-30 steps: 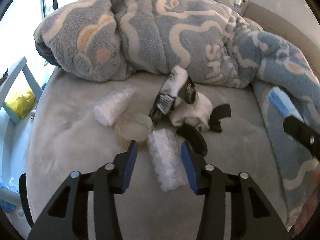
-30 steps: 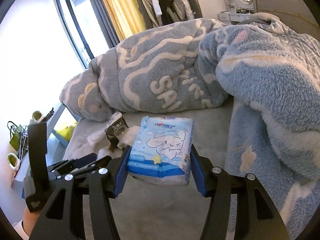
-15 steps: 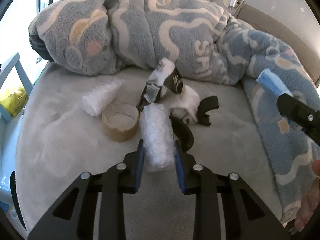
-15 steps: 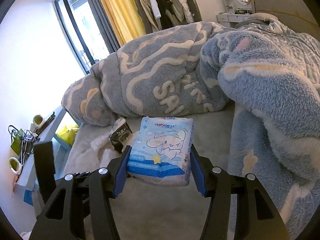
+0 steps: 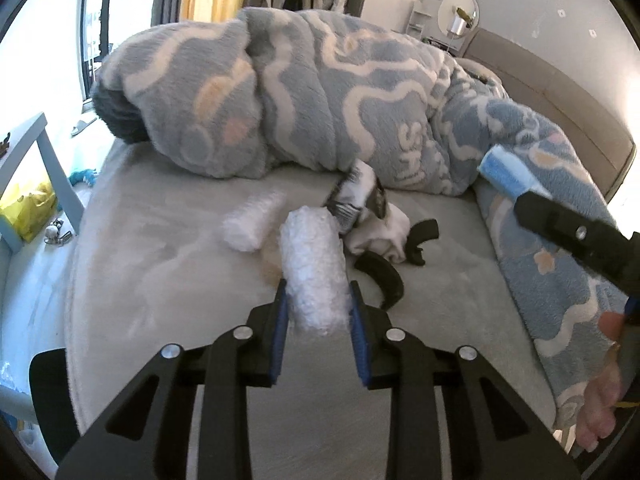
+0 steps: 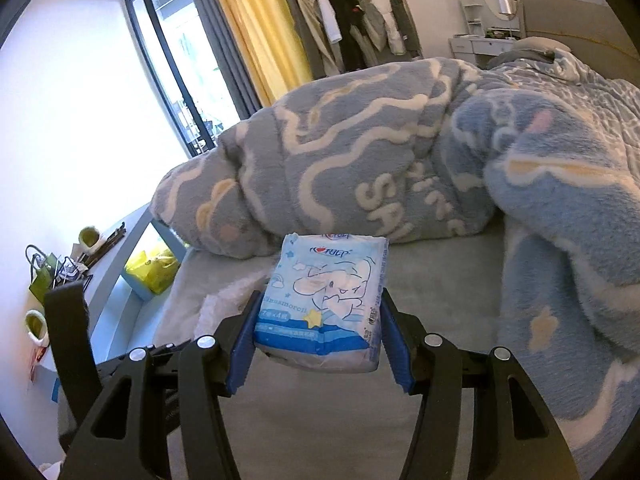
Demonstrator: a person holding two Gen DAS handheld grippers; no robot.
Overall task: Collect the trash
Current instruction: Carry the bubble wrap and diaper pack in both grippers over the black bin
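I found the left gripper (image 5: 318, 312) pinching a white bubble-wrap roll (image 5: 314, 264), its blue pads pressed on the roll's near end from either side. The roll's long axis ran straight out along the line of the fingers, away from the camera, so most of its length stood forward of the jaws and unsupported. It appeared to hang clear of the grey bed cover (image 5: 160, 264); I judged it lifted, though the far end's clearance I could not confirm. The right gripper (image 6: 318, 332) held a blue tissue pack (image 6: 326, 300) across its width, jaws part-way spread and bearing on the pack's two side edges, the printed face toward the camera. Both hands were therefore loaded. The remaining litter lay ahead of the left jaws: a second white roll (image 5: 252, 222) to the left, a black-and-white wrapper (image 5: 358, 196) against the fleece blanket (image 5: 320, 100), a crumpled white tissue (image 5: 384, 236) and two curved black pieces (image 5: 380, 276) just beyond. No bin was visible in either view. In my judgement the next move was a carry-off, and the forward overhang of the roll was the point to watch.
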